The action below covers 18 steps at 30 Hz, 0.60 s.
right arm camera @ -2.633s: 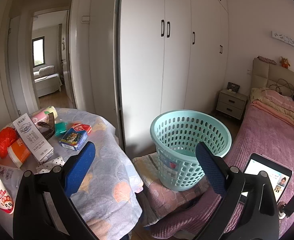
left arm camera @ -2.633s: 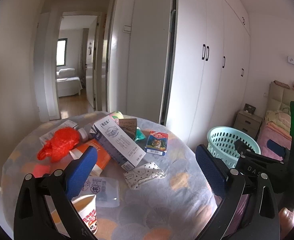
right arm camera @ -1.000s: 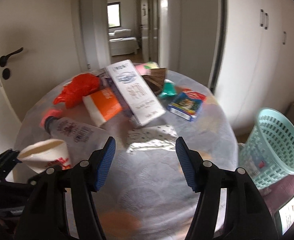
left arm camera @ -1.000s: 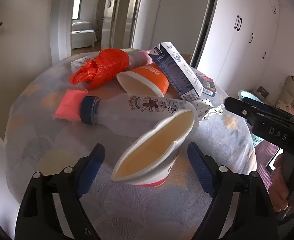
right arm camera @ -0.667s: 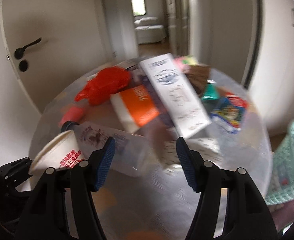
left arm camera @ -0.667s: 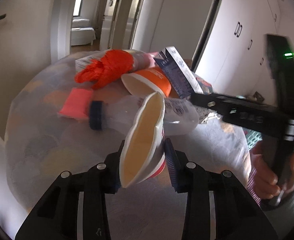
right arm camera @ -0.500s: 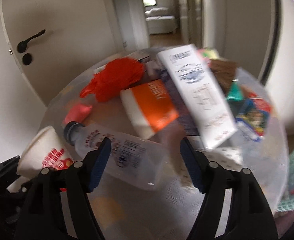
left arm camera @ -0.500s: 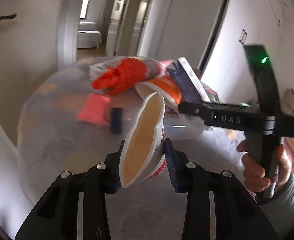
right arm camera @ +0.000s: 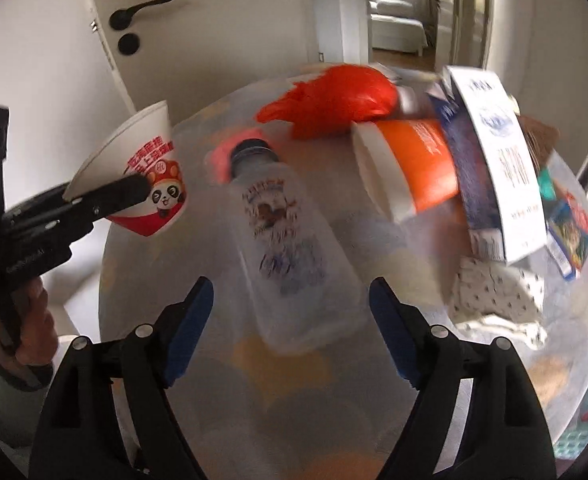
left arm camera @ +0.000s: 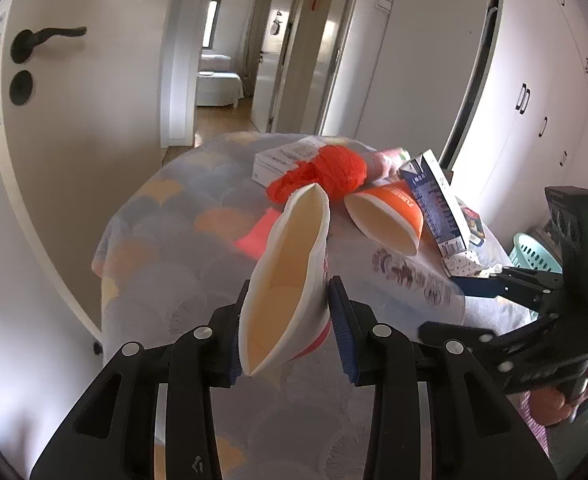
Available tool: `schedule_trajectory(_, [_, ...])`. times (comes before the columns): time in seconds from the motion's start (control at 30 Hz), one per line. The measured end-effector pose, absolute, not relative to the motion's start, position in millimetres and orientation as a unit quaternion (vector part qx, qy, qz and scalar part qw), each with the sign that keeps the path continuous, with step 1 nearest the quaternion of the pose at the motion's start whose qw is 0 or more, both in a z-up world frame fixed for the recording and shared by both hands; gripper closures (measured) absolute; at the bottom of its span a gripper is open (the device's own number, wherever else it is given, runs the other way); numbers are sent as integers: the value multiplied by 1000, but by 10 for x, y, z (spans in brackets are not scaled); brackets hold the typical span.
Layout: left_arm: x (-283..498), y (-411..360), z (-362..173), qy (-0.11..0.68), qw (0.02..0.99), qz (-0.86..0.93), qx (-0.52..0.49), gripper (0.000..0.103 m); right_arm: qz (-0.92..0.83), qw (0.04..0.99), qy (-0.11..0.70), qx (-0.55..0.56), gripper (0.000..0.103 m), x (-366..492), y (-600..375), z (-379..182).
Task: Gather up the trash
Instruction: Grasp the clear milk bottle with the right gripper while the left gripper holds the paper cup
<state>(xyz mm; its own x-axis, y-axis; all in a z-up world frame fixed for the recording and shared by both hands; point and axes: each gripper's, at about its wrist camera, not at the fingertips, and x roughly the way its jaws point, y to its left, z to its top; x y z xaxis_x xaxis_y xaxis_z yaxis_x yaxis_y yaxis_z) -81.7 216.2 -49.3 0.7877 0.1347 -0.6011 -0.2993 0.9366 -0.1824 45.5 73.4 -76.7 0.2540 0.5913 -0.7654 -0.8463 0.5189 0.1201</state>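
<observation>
Paper cup (left arm camera: 289, 280), squeezed flat into a narrow oval, is sitting clenched between the blue pads of the left gripper (left arm camera: 287, 328) at lower centre of the left wrist view. In the right wrist view the same cup (right arm camera: 141, 184), white with red print and a panda figure, is showing at middle left, lifted off the round table (right arm camera: 374, 392), with the left gripper (right arm camera: 101, 196) pinching its side.

Right gripper (right arm camera: 289, 336) is hanging released, its 2 blue pads spread wide on either side of a clear plastic bottle (right arm camera: 289, 248) that is lying on the table with its dark cap pointing toward the upper part of the frame. The pads are standing apart from the bottle.

Beyond the bottle, an orange cup (right arm camera: 410, 168) is lying on its side, touching a white and blue carton (right arm camera: 502, 160) at upper right. A red plastic bag (right arm camera: 338, 96) is resting above them. A teal basket (left arm camera: 534, 252) is peeking at the right edge of the left wrist view.
</observation>
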Motion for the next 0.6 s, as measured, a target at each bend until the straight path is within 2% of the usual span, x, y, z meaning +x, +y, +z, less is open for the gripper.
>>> schedule_trajectory(0.2, [-852,2116,-422,300,939,113,-124,68,461,772,412,-150,27,626,1027,-822])
schedule_trajectory(0.27, [-854,2098,-401,298,940,112,-121,68,465,767,421,-136,35,663,1023,-828])
schedule_trajectory(0.3, [-856,2086,-384,297,941,111,-120,68,469,764,424,-131,44,680,1023,-837])
schedule_trajectory(0.43, [-839,2013,-286,288,946,106,-109,68,465,770,420,-122,47,667,916,-784])
schedule_trajectory(0.6, [-784,1899,-119,269,952,100,-102,68,455,799,376,-113,52,552,669,-510])
